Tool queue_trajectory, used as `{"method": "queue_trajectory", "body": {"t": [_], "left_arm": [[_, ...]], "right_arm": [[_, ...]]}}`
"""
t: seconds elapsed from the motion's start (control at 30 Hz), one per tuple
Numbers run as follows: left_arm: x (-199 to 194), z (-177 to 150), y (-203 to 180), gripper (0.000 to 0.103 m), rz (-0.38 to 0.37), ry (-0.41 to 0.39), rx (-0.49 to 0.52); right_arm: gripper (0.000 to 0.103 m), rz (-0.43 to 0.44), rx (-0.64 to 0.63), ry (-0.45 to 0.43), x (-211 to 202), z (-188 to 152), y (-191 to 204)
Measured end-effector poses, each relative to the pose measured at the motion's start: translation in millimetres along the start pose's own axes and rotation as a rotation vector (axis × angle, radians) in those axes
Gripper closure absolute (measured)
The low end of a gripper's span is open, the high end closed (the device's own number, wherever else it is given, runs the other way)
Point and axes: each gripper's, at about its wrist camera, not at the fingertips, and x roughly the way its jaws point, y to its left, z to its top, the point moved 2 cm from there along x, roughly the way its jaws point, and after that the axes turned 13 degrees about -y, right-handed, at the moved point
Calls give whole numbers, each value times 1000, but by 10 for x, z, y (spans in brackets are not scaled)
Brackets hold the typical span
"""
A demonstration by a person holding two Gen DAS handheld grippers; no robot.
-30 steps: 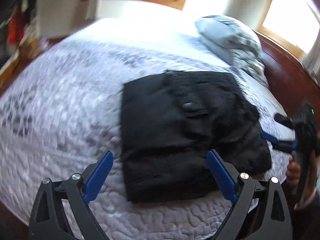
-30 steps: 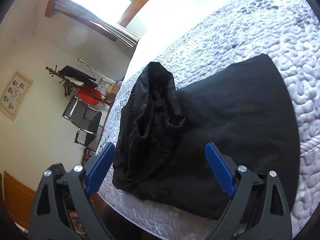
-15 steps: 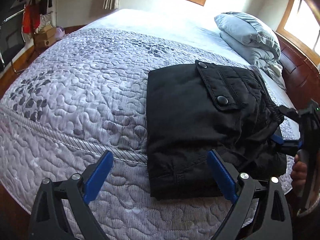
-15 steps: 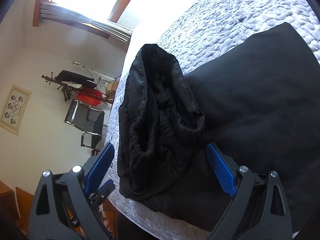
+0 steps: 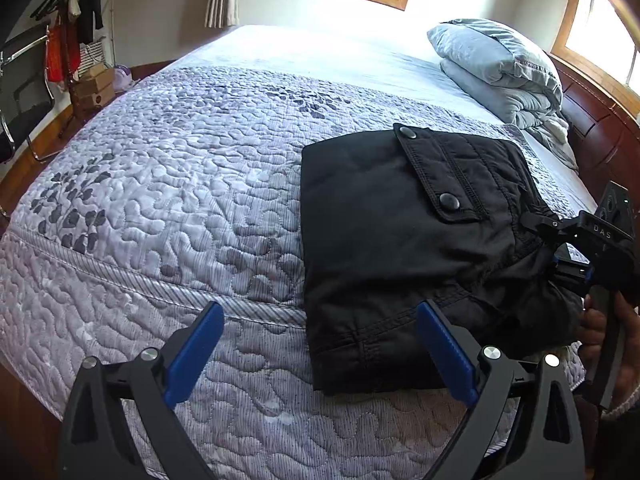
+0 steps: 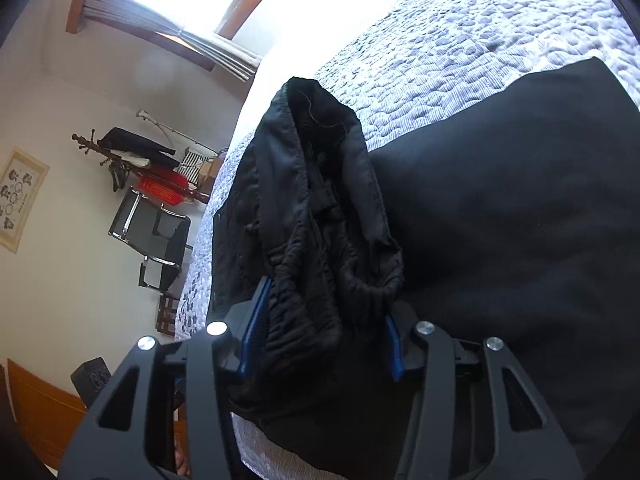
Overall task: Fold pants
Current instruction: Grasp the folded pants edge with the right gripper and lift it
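Note:
Black folded pants (image 5: 400,240) lie on the quilted bed (image 5: 180,200), near its front right edge, a snap pocket flap on top. My left gripper (image 5: 320,356) is open and empty, hovering above the pants' near left corner. My right gripper (image 6: 320,336) is shut on the bunched elastic waistband (image 6: 328,264) at the pants' right end; it also shows in the left wrist view (image 5: 568,248), held by a hand. The rest of the pants (image 6: 500,220) spreads flat to the right in the right wrist view.
Folded grey bedding (image 5: 500,68) lies at the far right of the bed by a wooden headboard (image 5: 600,136). A black chair (image 6: 160,236) and a coat rack (image 6: 132,152) stand beyond the bed. The bed's front edge is just below the grippers.
My right gripper moved in and closed on the waistband; it was open before. My left gripper stayed open and drew back slightly as the view steadied.

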Motion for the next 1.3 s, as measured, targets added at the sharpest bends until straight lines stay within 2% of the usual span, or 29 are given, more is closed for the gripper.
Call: {"method": "queue_trajectory", "body": {"t": [0.2, 0.4, 0.6, 0.77, 0.97, 1.3], "left_arm": [[-34, -26, 35, 5, 12, -2, 3], [-53, -14, 47, 4, 13, -4, 1], [-5, -58, 106, 4, 28, 28, -24], [-9, -98, 154, 4, 28, 39, -53], [-55, -59, 172, 4, 24, 33, -73], [-31, -69, 8, 4, 4, 46, -42]], "right_arm": [[65, 12, -26, -29, -97, 19, 66], [69, 51, -72, -51, -228, 86, 295], [71, 114, -156, -72, -409, 154, 621], [71, 127, -225, -98, -587, 222, 779], [71, 143, -220, -151, -910, 325, 747], [71, 72, -205, -215, -1390, 435, 415]]}}
